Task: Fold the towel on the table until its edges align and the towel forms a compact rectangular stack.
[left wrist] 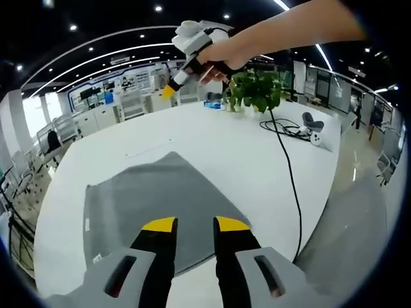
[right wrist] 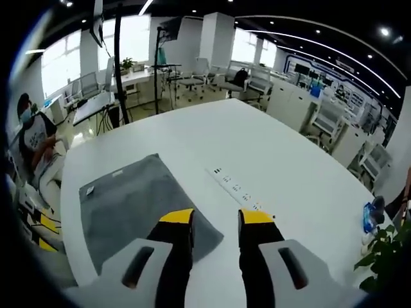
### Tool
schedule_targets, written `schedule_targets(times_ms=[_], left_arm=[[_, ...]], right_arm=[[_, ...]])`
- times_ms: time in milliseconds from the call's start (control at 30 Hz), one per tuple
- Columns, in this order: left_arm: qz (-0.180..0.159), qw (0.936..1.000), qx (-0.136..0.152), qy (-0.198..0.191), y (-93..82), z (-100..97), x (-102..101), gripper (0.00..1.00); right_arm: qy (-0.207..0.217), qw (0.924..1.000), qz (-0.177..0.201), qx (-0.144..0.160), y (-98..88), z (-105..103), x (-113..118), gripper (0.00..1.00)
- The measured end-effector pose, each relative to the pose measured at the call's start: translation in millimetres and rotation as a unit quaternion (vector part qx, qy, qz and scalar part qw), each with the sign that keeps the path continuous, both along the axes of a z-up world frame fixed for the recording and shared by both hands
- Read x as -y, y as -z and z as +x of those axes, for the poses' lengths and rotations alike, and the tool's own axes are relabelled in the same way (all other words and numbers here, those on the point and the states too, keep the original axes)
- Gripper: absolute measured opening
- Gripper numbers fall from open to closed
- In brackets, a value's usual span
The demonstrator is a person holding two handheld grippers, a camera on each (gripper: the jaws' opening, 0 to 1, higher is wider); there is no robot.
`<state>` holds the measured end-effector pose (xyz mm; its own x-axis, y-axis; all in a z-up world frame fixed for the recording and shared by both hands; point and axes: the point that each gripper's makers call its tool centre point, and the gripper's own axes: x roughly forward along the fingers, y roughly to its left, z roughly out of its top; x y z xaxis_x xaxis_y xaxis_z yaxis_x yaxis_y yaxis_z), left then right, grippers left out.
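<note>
White laminate made up the big round table (left wrist: pixel 212 138), and it carried everything else. On it the grey towel (left wrist: pixel 151 205) lay spread flat near the person's edge, unfolded as far as could be seen, with a small white label at one border — so the folding was, by my judgement, not yet begun.

Above its near side hovered the left gripper (left wrist: pixel 195 226), jaws parted with an empty gap between the yellow tips, probably lined up over an edge for a first pinch. In the right gripper view the right gripper (right wrist: pixel 217 217) likewise stood open and empty, poised at the towel's (right wrist: pixel 138 202) corner beside bare table (right wrist: pixel 276 154). In the left gripper view that same tool rode high over the far side in a person's hand (left wrist: pixel 221 54), well clear of the cloth; whether its jaws were apart could not be told from there.

Smaller things sat well away from the work: a potted plant (left wrist: pixel 257 90), a black cable (left wrist: pixel 289 167) trailing across the top — likely kept aside to leave folding room — and a white power strip (right wrist: pixel 236 188) just beyond the towel.
</note>
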<state>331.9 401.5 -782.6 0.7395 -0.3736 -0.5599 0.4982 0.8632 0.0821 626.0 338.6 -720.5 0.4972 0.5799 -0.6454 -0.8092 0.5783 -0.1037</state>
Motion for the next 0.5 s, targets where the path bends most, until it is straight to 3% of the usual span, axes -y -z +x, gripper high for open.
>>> schedule_targets(times_ms=[500], left_arm=[[-0.001,0.9998,-0.019,0.010,15.9,1.0,31,0.23]], right_arm=[[-0.003,0.9996,-0.002,-0.028,33.4,5,15,0.24]])
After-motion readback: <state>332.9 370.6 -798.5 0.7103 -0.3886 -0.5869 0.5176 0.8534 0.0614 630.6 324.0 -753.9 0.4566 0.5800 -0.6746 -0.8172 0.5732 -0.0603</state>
